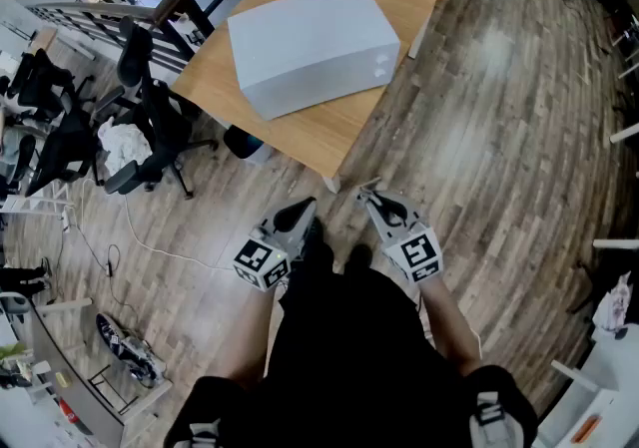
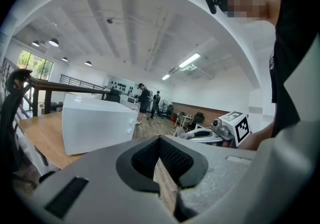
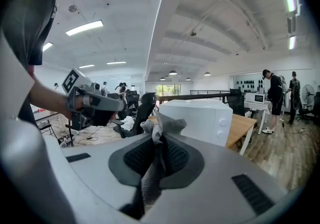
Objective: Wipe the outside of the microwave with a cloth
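Slippage is the main risk: the right gripper point(image 1: 369, 195) has its jaws closed on a grey cloth point(image 3: 161, 127), with only a bunched tuft poking out past the tips, so a hard drag across the white microwave point(image 1: 310, 42) could pull it free. The left gripper point(image 1: 303, 207) has its jaws almost together with nothing between them (only a sliver of floor shows). Both hang low at the frame's middle, well apart from the microwave, which sits on the wooden table point(image 1: 344, 132) in the upper middle. Pushing sideways might slide it toward the table's near edge. The table corner point(image 1: 329, 177) points at the person; floor lies open to the right, while office chairs point(image 1: 150, 132) crowd the left.
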The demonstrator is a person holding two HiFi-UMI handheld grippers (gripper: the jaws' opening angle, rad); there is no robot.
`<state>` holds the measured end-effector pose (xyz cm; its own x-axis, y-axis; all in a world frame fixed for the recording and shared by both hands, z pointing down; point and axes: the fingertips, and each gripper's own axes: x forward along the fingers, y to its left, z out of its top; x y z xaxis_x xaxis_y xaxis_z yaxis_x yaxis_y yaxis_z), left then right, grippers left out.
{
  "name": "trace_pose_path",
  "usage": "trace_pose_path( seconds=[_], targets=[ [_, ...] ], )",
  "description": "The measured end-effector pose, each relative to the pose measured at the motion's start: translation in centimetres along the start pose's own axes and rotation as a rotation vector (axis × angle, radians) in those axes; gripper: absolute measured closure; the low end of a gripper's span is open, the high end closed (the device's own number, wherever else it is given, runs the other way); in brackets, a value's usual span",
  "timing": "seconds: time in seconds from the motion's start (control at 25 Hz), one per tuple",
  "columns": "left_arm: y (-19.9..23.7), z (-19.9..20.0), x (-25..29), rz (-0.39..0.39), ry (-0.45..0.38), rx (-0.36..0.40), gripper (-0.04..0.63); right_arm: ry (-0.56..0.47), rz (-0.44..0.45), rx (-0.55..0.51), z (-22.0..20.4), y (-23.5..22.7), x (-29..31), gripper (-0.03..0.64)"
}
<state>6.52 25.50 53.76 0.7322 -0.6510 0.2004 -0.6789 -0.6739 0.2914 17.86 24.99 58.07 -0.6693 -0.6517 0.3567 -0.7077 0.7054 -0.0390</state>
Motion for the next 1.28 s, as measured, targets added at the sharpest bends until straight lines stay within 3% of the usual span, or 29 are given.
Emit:
trace_pose_path(
  seconds=[0.24, 0.8, 1.28],
  targets=[
    [-0.1, 0.7, -1.1, 0.026, -0.038, 0.02, 0.595, 0.006, 0.012, 0.001, 0.0, -0.2, -0.5, 0.595],
    [-0.2, 0.6, -1.4, 0.068, -0.029, 0.039, 0.597, 0.011, 0.035, -0.004, 0.1, -0.3, 0.1, 0.591],
    [5.3, 1.6, -2.0, 0.046, -0.017, 0.024, 0.595, 0.012, 0.001, 0.027, 2.9, -0.8, 5.1, 0.591]
  ],
)
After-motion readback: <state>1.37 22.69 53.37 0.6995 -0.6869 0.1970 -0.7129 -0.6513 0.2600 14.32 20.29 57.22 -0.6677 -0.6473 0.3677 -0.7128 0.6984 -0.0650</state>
